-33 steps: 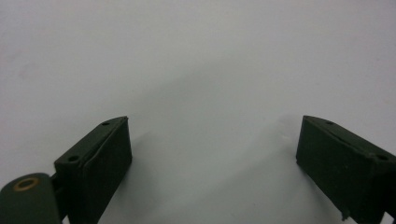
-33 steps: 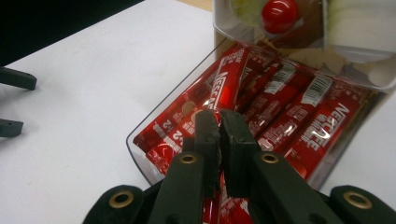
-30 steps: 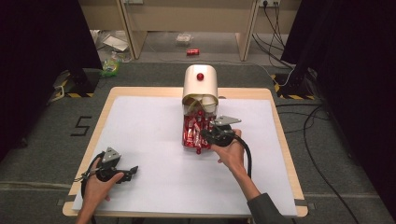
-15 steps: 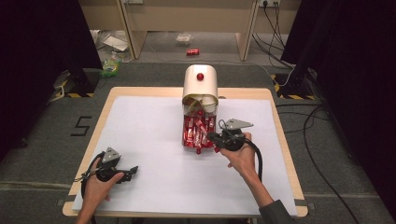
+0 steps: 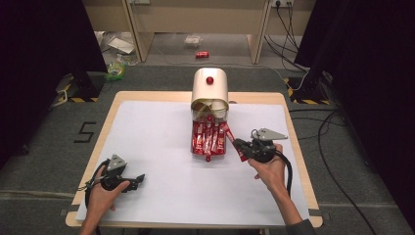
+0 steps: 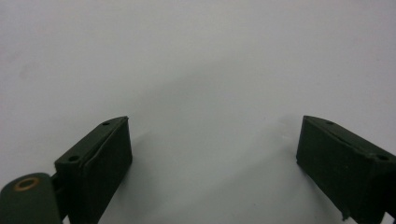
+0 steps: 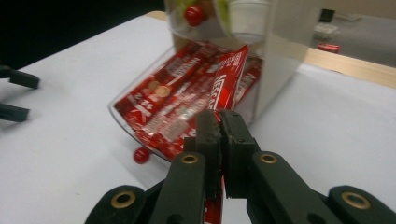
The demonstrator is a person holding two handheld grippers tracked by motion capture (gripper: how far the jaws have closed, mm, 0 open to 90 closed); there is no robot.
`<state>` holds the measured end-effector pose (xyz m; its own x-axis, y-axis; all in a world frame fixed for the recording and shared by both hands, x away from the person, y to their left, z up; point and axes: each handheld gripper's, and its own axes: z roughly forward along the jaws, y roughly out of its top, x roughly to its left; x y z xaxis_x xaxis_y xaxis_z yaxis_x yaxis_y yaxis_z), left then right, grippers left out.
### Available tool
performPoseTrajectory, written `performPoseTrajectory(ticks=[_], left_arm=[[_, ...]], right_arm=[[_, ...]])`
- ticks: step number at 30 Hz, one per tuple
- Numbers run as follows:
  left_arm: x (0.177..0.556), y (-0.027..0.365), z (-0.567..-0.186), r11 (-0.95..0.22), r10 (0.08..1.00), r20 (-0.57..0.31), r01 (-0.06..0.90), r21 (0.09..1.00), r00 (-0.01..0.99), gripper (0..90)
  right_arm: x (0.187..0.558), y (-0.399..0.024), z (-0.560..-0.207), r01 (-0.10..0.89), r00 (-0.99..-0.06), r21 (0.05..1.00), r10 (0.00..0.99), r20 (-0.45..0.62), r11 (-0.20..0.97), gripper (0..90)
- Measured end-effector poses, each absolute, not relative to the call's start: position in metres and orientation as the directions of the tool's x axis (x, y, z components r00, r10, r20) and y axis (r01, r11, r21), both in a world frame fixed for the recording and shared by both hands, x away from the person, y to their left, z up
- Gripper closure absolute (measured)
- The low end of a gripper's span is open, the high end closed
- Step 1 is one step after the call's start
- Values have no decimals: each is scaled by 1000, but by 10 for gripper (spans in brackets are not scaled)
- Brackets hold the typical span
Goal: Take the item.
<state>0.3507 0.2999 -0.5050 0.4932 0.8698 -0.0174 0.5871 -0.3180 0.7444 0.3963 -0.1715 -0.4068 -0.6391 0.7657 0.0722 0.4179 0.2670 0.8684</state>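
So the thing that matters here is a red sachet (image 7: pixel 232 74), one of those long stick packets. It's pinched by its near end in the right hand-held gripper (image 7: pixel 219 122), jaws closed tight on it, and its far end points back at the clear drawer (image 7: pixel 122 116) it belongs with. That drawer sticks out of the front of a cream dispenser (image 5: pixel 210 88) and it's packed with more red sachets (image 5: pixel 208 139) lying side by side; there's a little red knob (image 7: pixel 141 155) on its front edge.

My guess is this is the pulling-one-out step: the stick looks lifted clear of the pile but is right beside the drawer. Next move probably calls for carrying it off to open space without dragging its neighbours along.

The left hand-held gripper (image 5: pixel 119 177) sits at the near left corner, well apart from all that, jaws wide and holding nothing.

The worktop (image 5: pixel 147 142) is a wooden table under a white sheet. Round it are grey carpet, cables, dark curtains and some litter on the floor behind.
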Motion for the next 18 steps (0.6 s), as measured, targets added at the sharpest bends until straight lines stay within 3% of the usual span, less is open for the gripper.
performPoseTrajectory(ticks=[18], left_arm=[[351, 300, -505, -318, 870, -18, 588, 744, 493, 96]], right_arm=[[393, -220, -422, 429, -534, 876, 844, 49, 221, 871]])
